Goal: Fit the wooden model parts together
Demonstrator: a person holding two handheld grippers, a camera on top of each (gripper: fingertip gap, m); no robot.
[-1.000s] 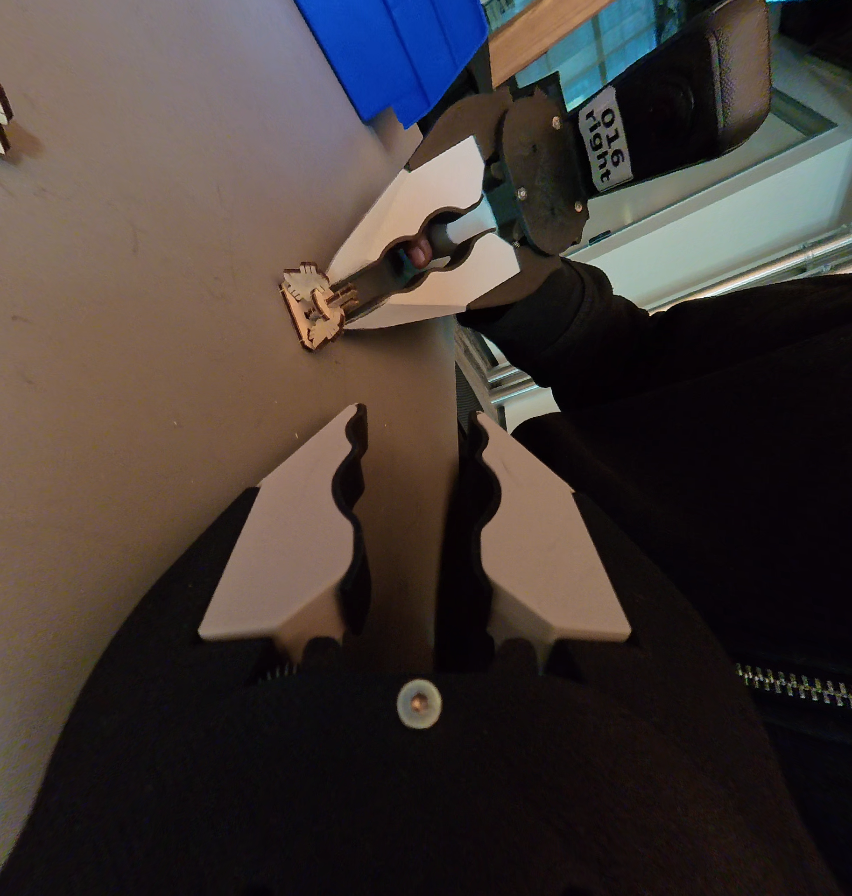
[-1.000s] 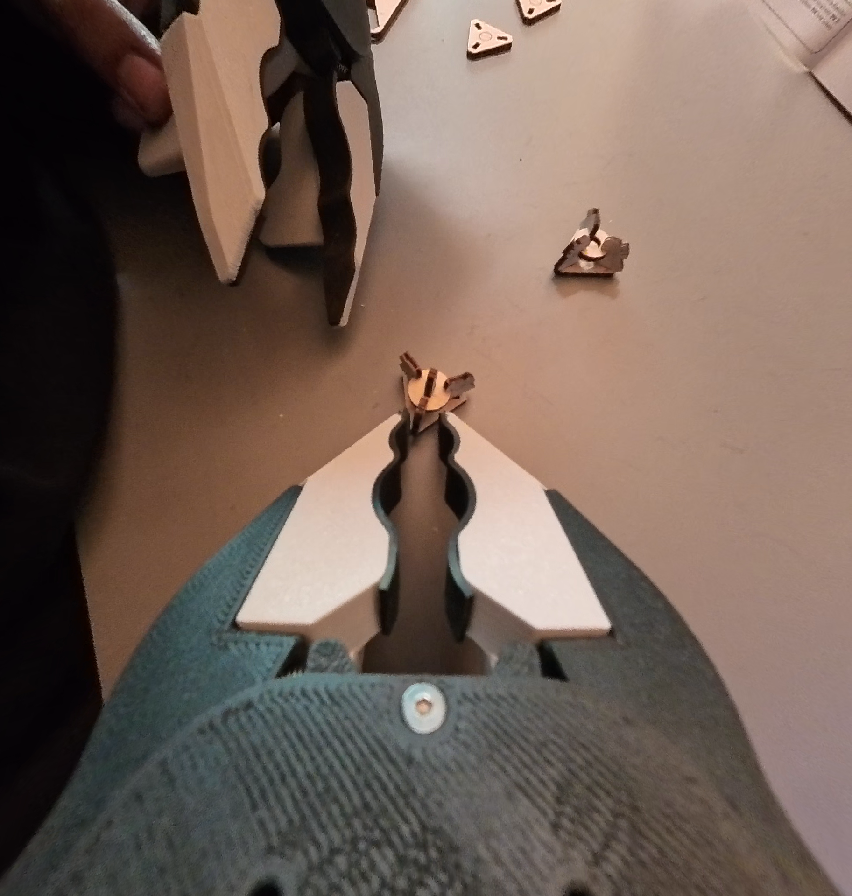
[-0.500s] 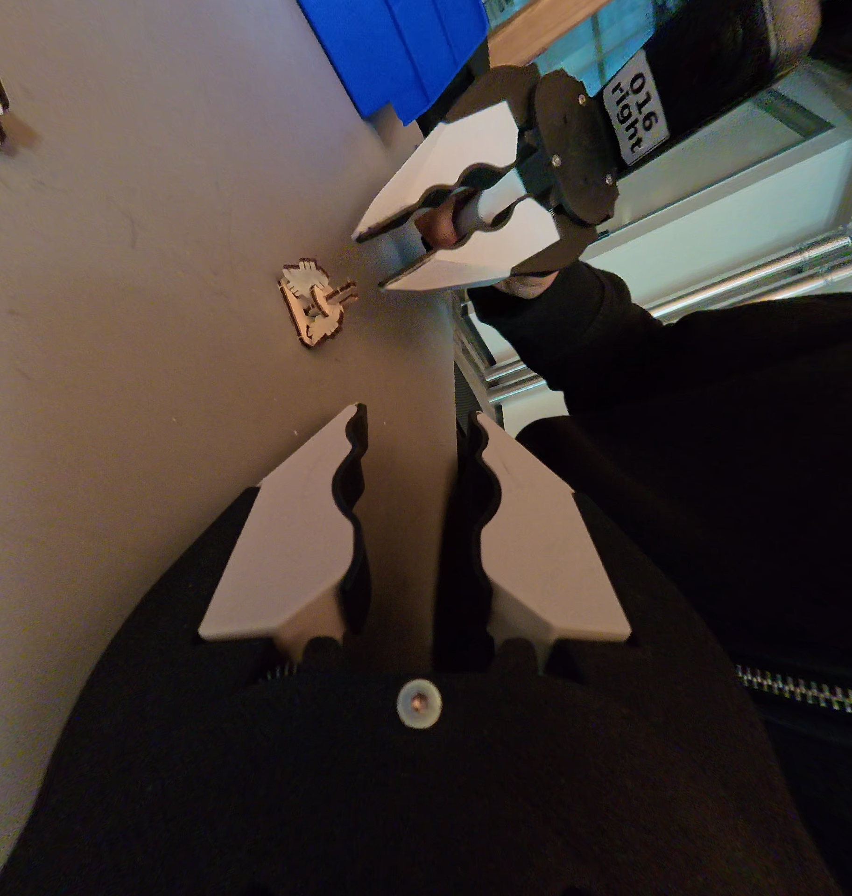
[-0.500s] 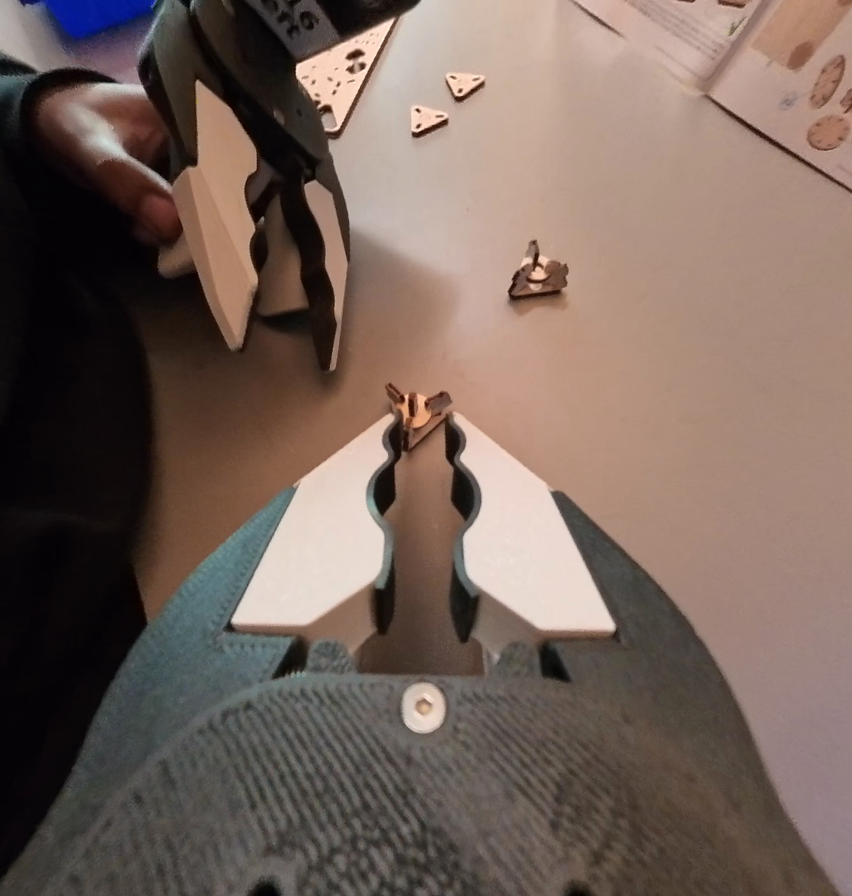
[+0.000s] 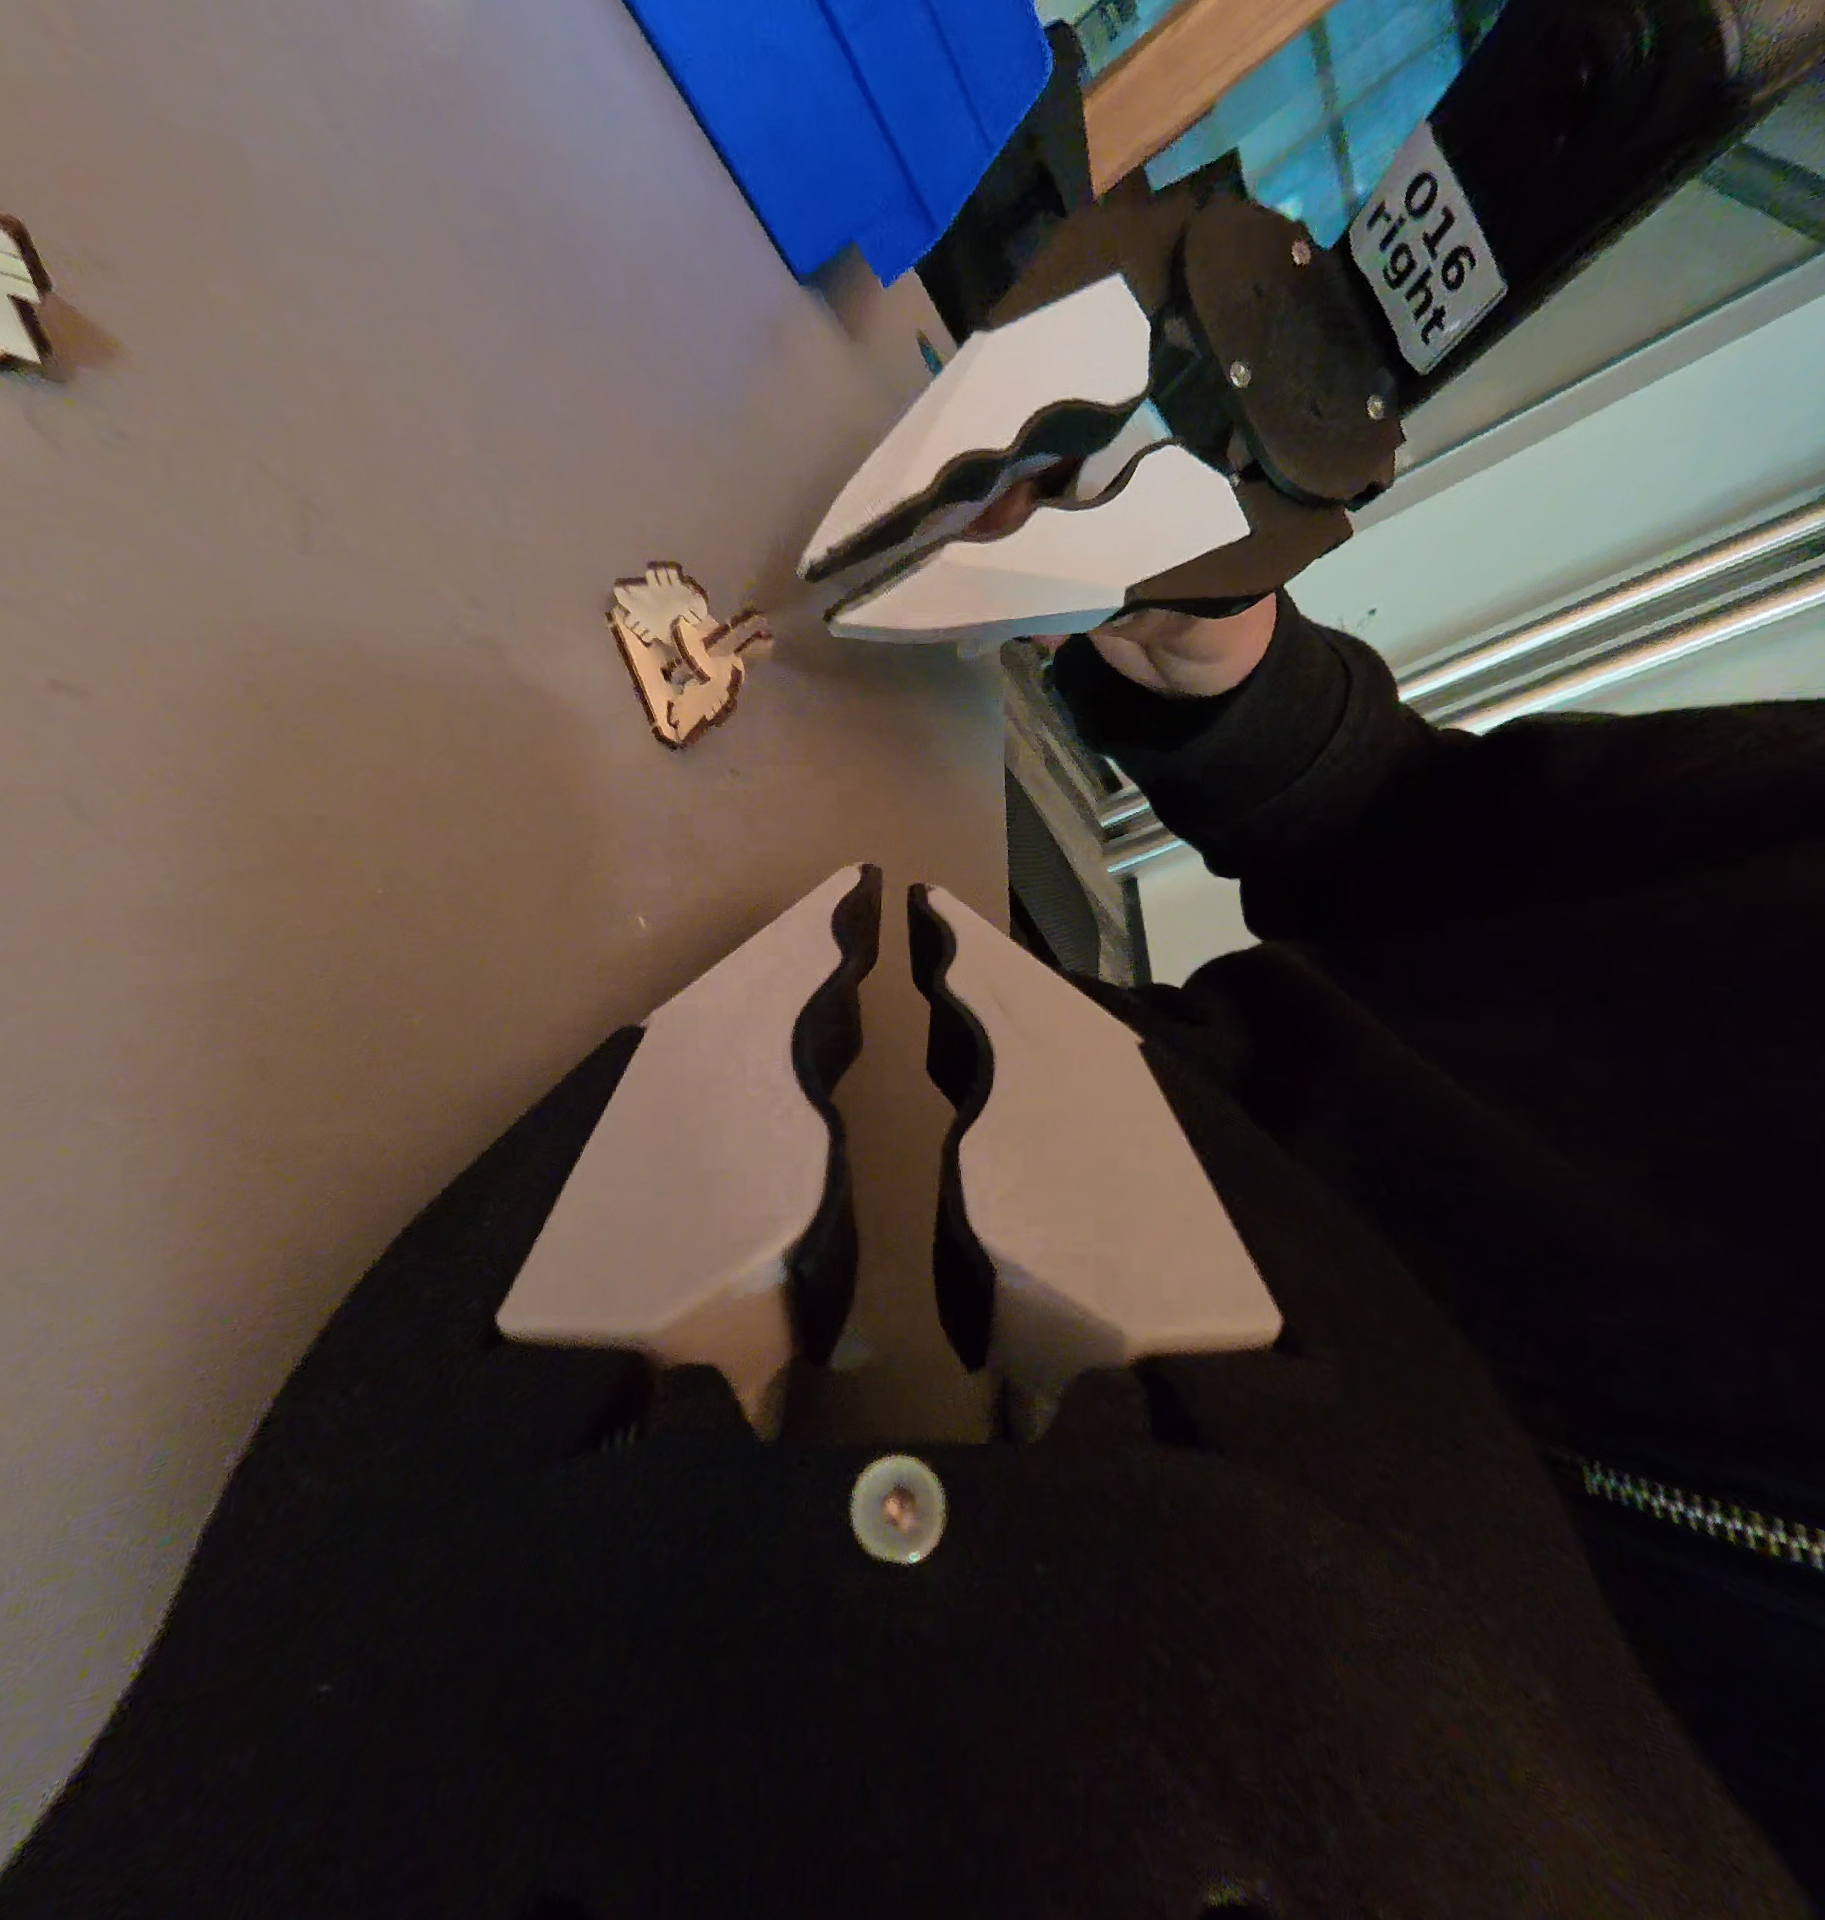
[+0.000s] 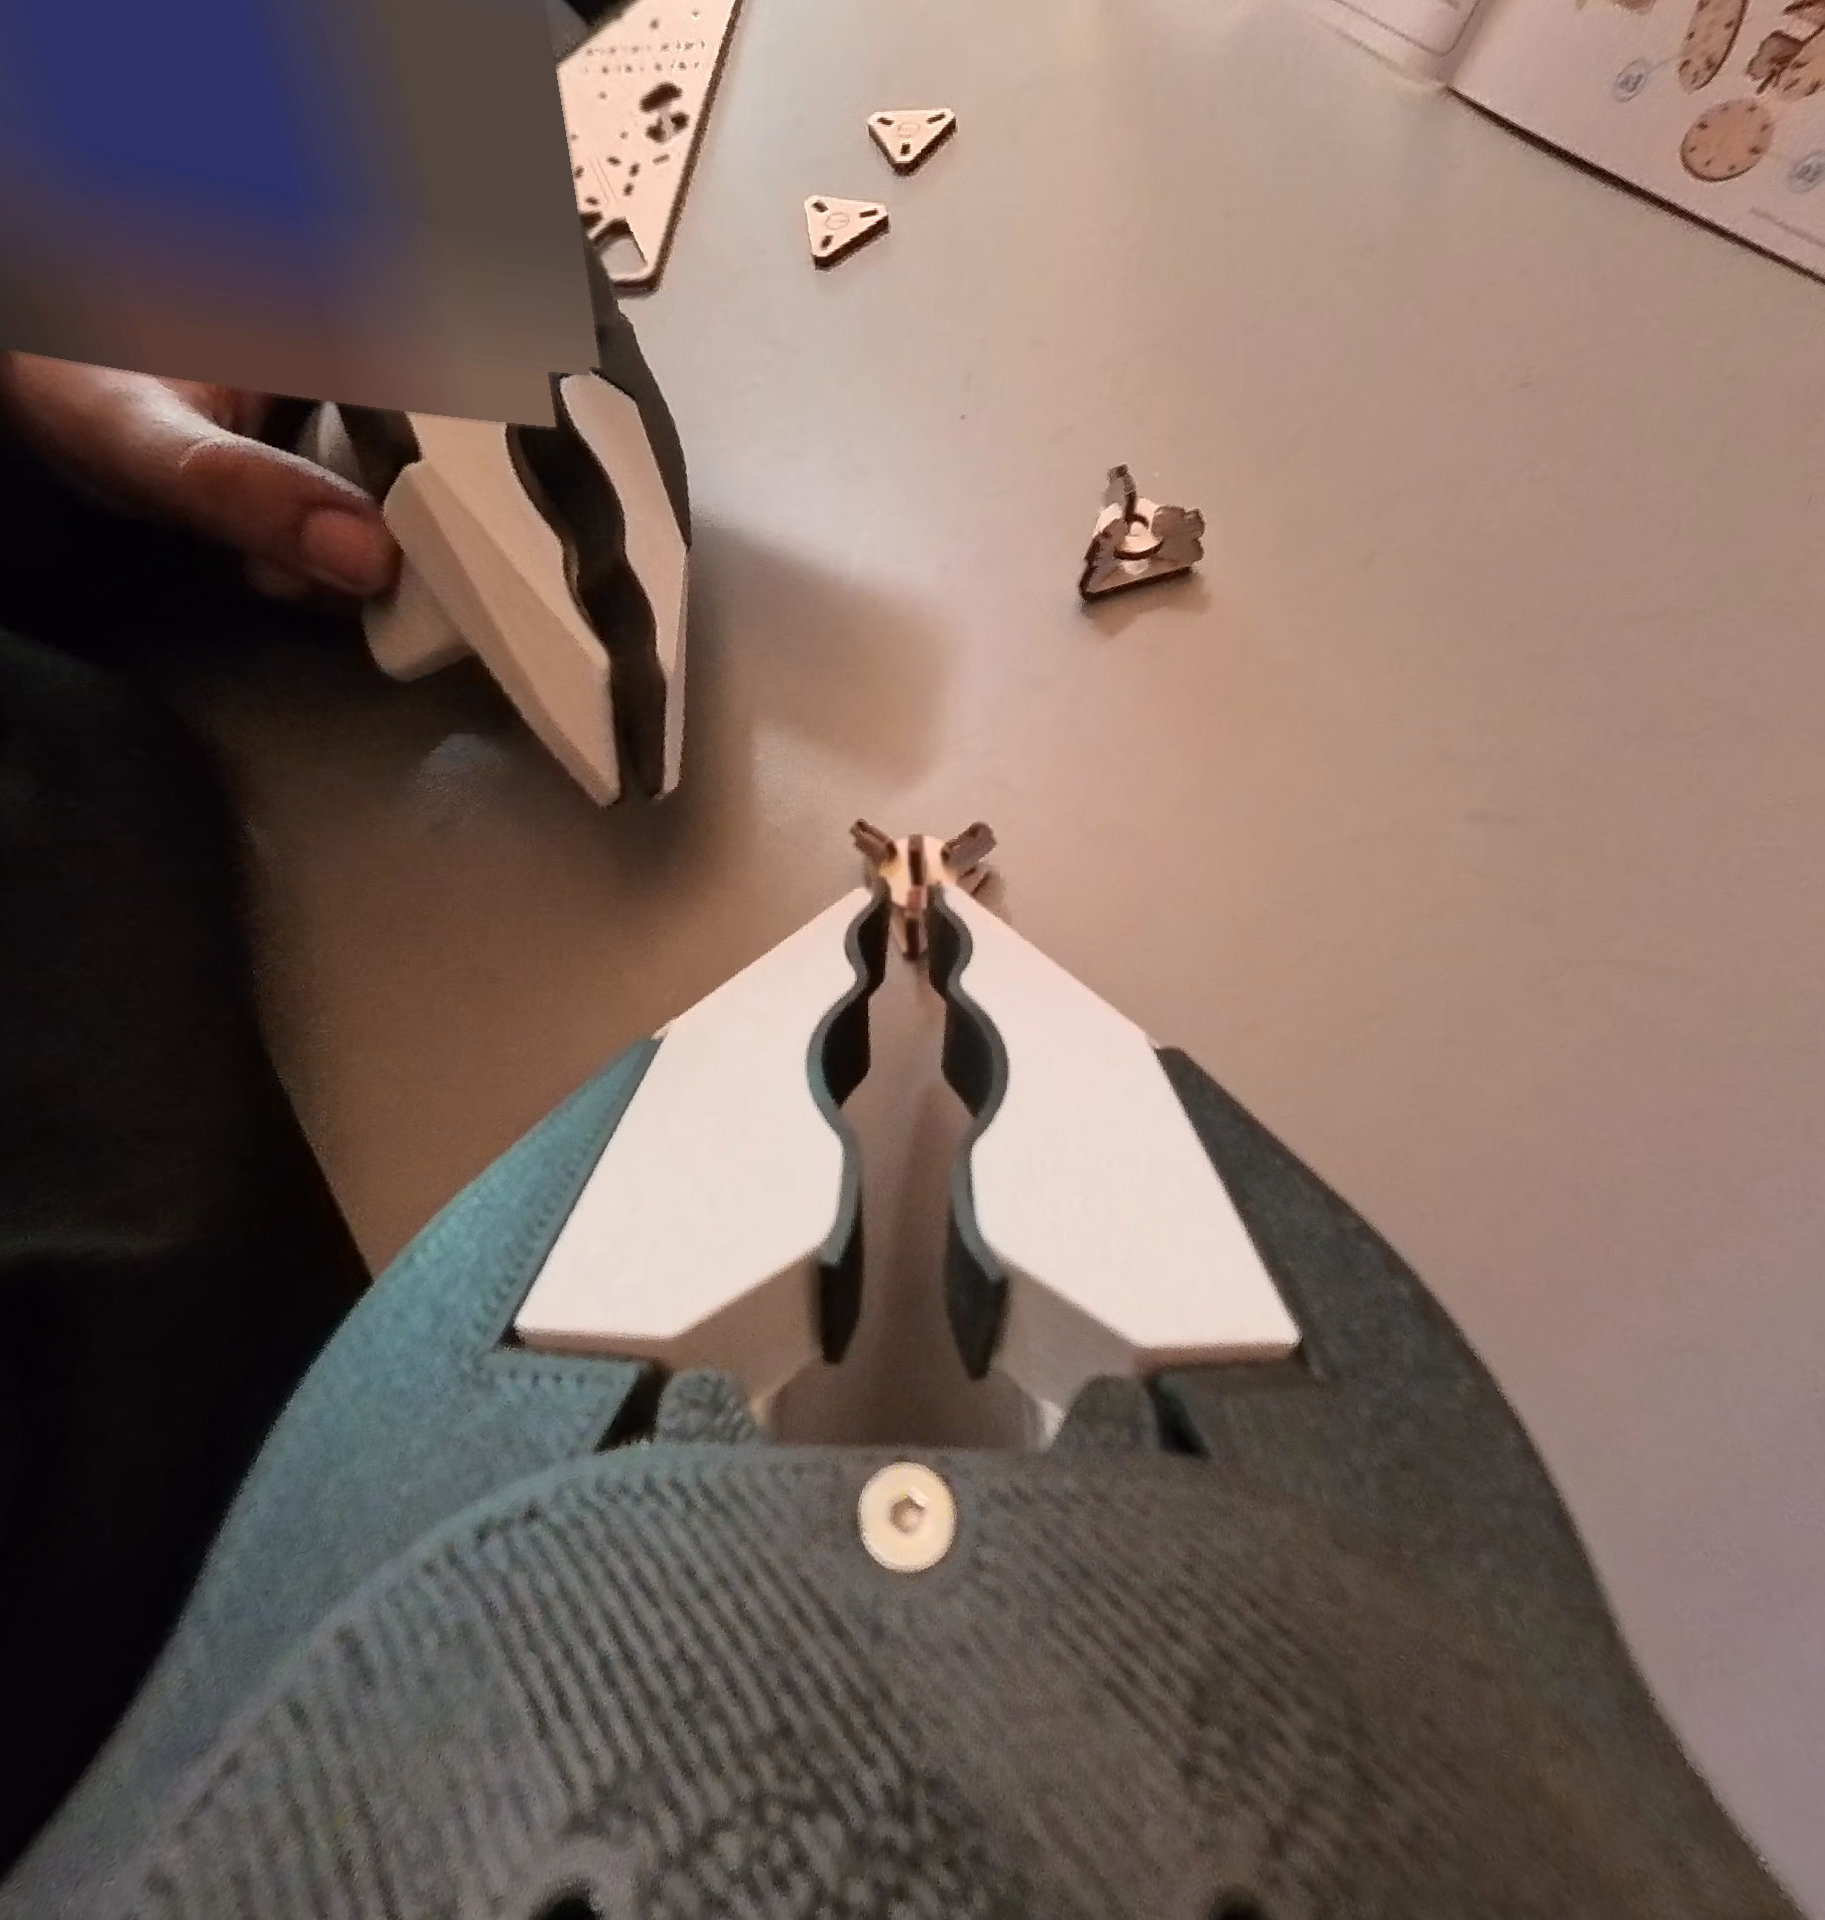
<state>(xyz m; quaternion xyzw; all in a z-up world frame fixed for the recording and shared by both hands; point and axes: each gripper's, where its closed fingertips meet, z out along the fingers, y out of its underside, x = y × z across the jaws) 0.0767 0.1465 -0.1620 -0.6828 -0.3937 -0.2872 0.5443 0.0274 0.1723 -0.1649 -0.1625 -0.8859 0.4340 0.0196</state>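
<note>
Grey table (image 6: pixel 1407 831), wooden parts scattered. Your left gripper (image 5: pixel 892 883) hovers over it, tips nearly together on nothing. Your right gripper (image 6: pixel 913 904), by contrast, looks pinched on the upright peg of a small wooden assembly (image 5: pixel 679 665) resting on the table near its edge.

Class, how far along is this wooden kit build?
Done: the near assembly and far assembly look built. In hand: the right hand-held gripper is at the near one's peg, grip unclear; the left hand-held gripper is empty. Left: two loose triangles and a part sheet.
</note>
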